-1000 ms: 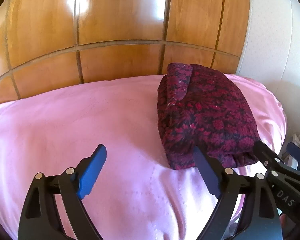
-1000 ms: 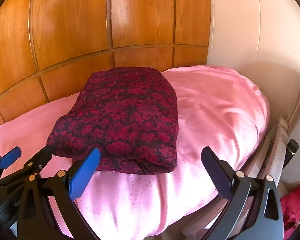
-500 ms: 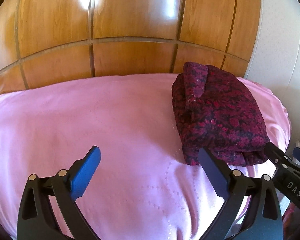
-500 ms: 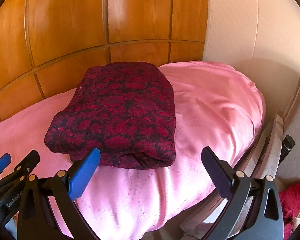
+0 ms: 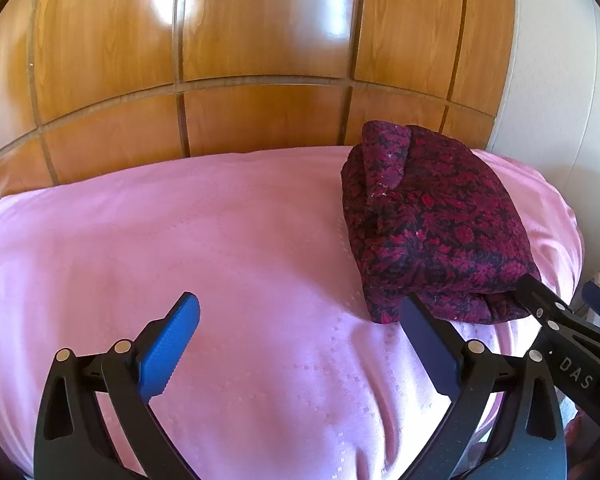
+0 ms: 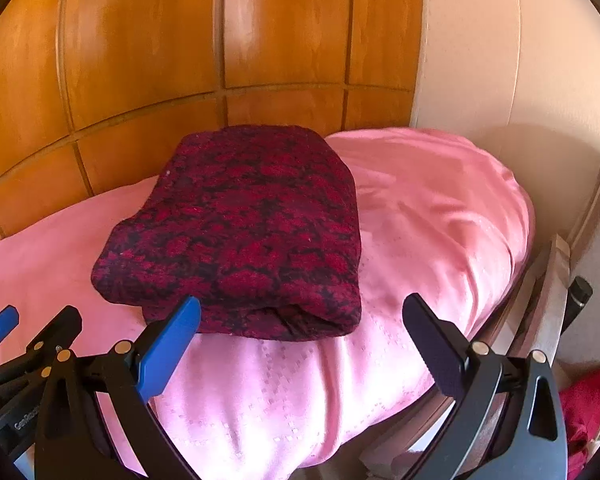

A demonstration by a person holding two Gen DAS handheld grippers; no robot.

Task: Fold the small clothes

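Folded knit garment (image 6: 252,232), pink quilted bedspread (image 5: 180,248)

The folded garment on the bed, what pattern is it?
The folded garment has a dark red floral pattern on black, clearest in the right wrist view.

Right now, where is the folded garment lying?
The folded garment lies on the pink cover, near the wooden wall. In the left wrist view it is at the right; in the right wrist view it is centre-left, just ahead of the right gripper.

Both grippers tilt downward, side by side. The left gripper (image 5: 300,340) gapes wide, empty. The right gripper (image 6: 302,340) likewise.
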